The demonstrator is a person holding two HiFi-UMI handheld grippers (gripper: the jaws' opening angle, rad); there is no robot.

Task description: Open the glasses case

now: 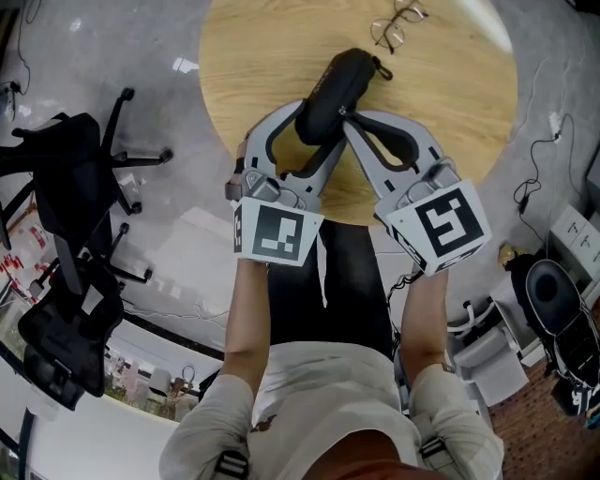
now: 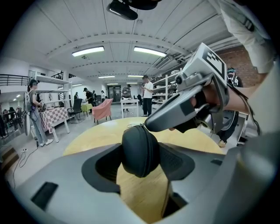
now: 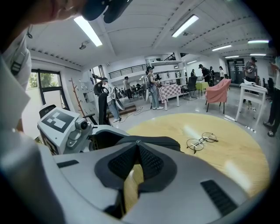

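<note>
A black zippered glasses case (image 1: pixel 336 86) lies on the round wooden table (image 1: pixel 450 103). My left gripper (image 1: pixel 317 127) is shut on the case's near end; in the left gripper view the case's rounded end (image 2: pixel 140 149) fills the space between the pads. My right gripper (image 1: pixel 345 114) comes in from the right with its tips pinched together on the small zipper pull at the case's side seam (image 3: pixel 138 141). The right gripper (image 2: pixel 175 114) also shows in the left gripper view, its tip touching the case's top. Wire-rimmed glasses (image 1: pixel 398 23) (image 3: pixel 201 141) lie unfolded beyond the case.
The table's near edge (image 1: pixel 281 202) runs just under both grippers. Black office chairs (image 1: pixel 66 187) stand on the floor to the left, and a dark bag (image 1: pixel 553 309) and cables lie to the right. People, shelves and a pink chair (image 3: pixel 218 94) fill the room behind.
</note>
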